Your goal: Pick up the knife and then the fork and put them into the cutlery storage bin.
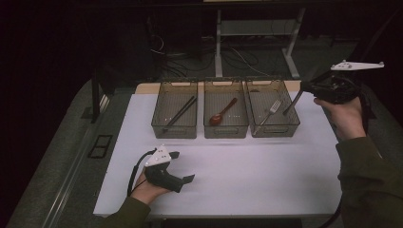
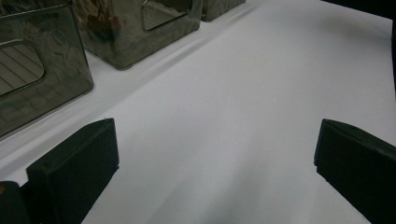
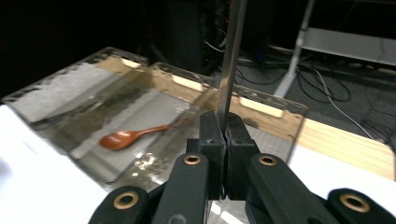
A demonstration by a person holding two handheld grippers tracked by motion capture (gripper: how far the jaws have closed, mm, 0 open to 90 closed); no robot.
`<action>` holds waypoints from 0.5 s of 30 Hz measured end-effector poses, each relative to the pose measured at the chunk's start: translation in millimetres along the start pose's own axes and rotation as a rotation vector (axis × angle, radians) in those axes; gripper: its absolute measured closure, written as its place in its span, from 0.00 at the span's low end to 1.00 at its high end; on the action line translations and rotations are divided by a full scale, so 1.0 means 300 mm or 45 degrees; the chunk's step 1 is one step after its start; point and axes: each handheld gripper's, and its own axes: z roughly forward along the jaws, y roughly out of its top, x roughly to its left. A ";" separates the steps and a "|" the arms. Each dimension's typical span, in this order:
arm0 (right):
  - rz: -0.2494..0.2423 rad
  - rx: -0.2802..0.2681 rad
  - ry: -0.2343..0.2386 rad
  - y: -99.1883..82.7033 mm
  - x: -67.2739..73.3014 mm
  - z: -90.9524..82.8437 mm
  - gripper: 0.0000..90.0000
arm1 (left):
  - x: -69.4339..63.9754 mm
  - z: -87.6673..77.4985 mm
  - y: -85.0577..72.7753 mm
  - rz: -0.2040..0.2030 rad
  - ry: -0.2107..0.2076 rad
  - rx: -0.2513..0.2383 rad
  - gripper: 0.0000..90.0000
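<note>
Three smoky clear bins stand in a row at the back of the white table [image 1: 247, 166]. The left bin [image 1: 157, 119] holds black chopsticks [image 1: 180, 113]. A red spoon [image 1: 222, 113] lies in the middle bin [image 1: 225, 131], and a fork [image 1: 270, 110] in the right bin [image 1: 276, 131]. My right gripper [image 1: 304, 88] is raised at that bin's right end, shut on a thin steel utensil [image 1: 291, 105] that slants down over it. In the right gripper view the pads [image 3: 212, 133] pinch the flat steel strip [image 3: 231, 60]; its far end is hidden. My left gripper [image 1: 183, 166] rests open on the table, front left, nothing between its jaws.
The left gripper view has two bins [image 2: 42, 79] [image 2: 135, 28] at upper left and bare white table [image 2: 243, 107] ahead of the gripper [image 2: 215, 154]. Beyond the table's wooden back edge [image 3: 341, 144] are a desk frame [image 1: 290, 52] and cables on the floor.
</note>
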 end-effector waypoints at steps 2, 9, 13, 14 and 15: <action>0.005 0.019 -0.016 -0.002 -0.021 0.015 0.97 | -0.002 -0.001 0.001 0.002 0.007 -0.001 0.00; 0.020 0.123 -0.065 -0.039 -0.068 0.074 0.97 | -0.002 0.000 -0.002 0.003 0.000 -0.003 0.00; 0.023 0.172 -0.071 -0.075 -0.081 0.094 0.97 | -0.002 -0.001 -0.001 0.009 -0.011 0.000 0.00; 0.025 0.185 -0.073 -0.082 -0.083 0.097 0.97 | -0.003 0.000 -0.002 0.011 -0.014 0.001 0.00; 0.025 0.201 -0.076 -0.093 -0.085 0.101 0.97 | -0.004 0.001 -0.002 0.011 -0.015 -0.002 0.00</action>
